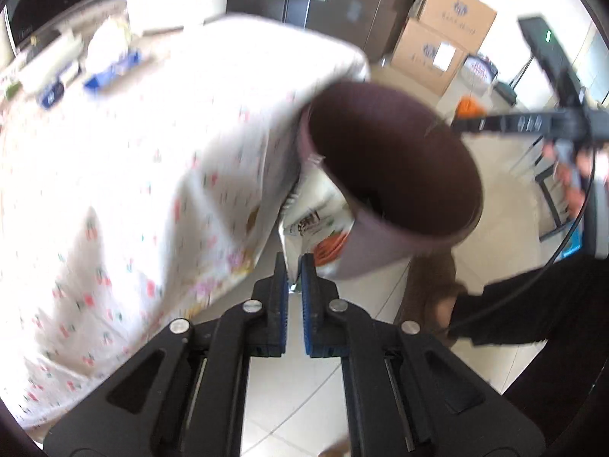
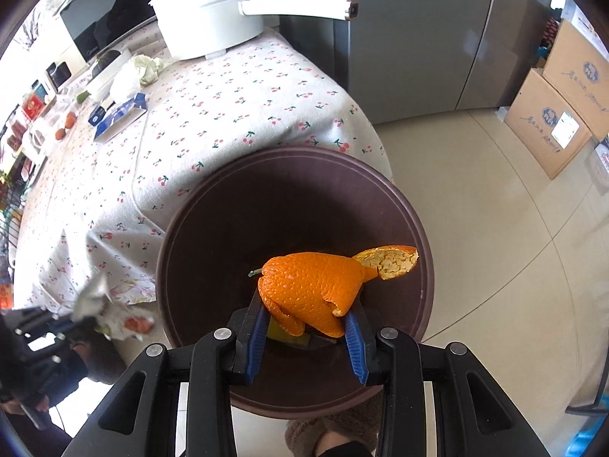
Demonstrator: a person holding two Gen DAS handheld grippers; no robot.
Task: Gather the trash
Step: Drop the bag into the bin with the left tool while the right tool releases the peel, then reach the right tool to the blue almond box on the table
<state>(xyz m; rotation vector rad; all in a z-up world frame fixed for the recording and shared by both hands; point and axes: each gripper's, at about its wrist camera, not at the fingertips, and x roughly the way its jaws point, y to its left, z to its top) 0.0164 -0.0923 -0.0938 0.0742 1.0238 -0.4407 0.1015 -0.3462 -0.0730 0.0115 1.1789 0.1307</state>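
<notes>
Orange peel (image 2: 312, 289): clamped between the right gripper's (image 2: 304, 337) fingers, directly over the brown bin's (image 2: 380, 198) mouth.
Wrapper (image 1: 304, 224): pinched in the left gripper's (image 1: 294, 266) closed fingers, beside the bin and outside its rim.
Risk: wrapper released early lands on the floor; peel's loose flap may snag a finger.

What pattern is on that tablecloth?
The tablecloth is white with small red cherries on green stems, clearest in the right wrist view.
</notes>
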